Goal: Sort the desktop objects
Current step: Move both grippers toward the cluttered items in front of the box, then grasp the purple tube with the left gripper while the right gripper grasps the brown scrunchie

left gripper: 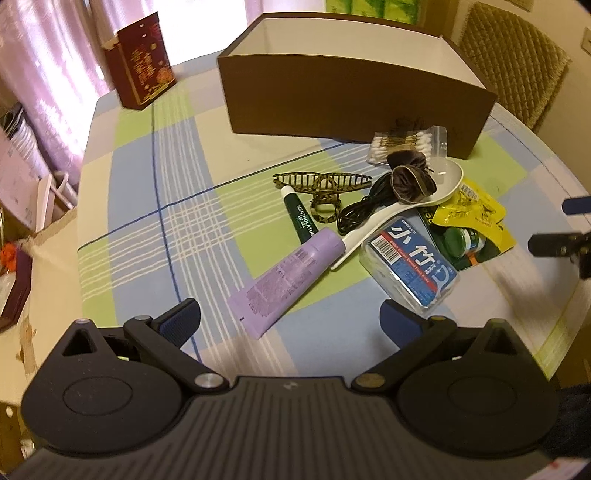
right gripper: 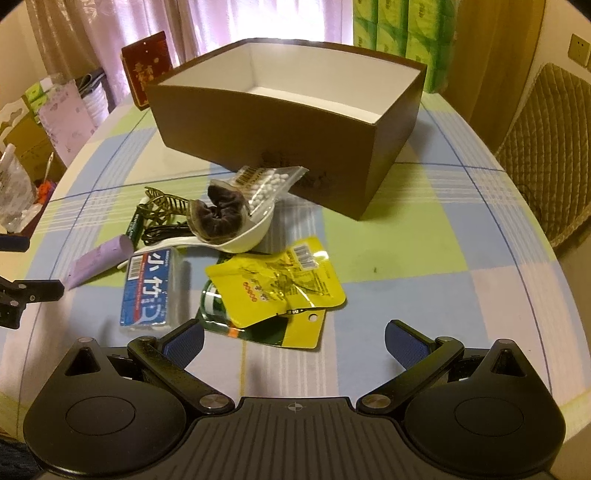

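Observation:
A heap of small items lies on the checked tablecloth before an open brown box (left gripper: 351,99) (right gripper: 280,122). It holds a purple tube (left gripper: 284,280) (right gripper: 99,260), a green lip-gel tube (left gripper: 301,216), a hair claw (left gripper: 321,182) (right gripper: 166,203), a black cable (left gripper: 364,210), a white spoon (left gripper: 424,192) (right gripper: 243,236) carrying a dark scrunchie (left gripper: 410,181) (right gripper: 219,218), a bag of cotton swabs (left gripper: 406,144) (right gripper: 269,182), a blue floss-pick box (left gripper: 410,269) (right gripper: 149,291) and a yellow packet (left gripper: 469,212) (right gripper: 277,286). My left gripper (left gripper: 291,321) is open just short of the purple tube. My right gripper (right gripper: 295,343) is open just short of the yellow packet.
A red patterned box (left gripper: 142,70) (right gripper: 147,66) stands at the table's far left corner. A padded chair (left gripper: 517,62) (right gripper: 546,147) stands at the right. Curtains, stacked green packs (right gripper: 402,33) and clutter lie beyond the table edges.

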Demonstrator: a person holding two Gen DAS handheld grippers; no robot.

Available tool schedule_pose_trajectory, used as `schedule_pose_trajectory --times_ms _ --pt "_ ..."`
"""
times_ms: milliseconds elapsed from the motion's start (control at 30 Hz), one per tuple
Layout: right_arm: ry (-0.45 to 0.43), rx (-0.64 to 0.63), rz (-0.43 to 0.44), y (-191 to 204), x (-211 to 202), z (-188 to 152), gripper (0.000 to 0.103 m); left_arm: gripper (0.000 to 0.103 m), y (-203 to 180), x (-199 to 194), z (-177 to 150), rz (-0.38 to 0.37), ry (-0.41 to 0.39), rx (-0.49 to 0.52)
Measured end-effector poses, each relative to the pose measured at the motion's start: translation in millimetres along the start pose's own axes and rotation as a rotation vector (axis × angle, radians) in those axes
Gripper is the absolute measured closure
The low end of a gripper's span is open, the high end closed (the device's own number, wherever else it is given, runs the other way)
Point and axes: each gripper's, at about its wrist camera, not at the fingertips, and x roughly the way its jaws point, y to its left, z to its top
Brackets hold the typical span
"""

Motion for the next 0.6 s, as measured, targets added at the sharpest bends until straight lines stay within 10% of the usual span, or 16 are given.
schedule_pose_trajectory --times_ms 600 --pt "0.039 0.034 -0.016 -18.1 18.6 5.5 0.002 0.03 10.6 60.9 15.9 -0.126 0.013 0.302"
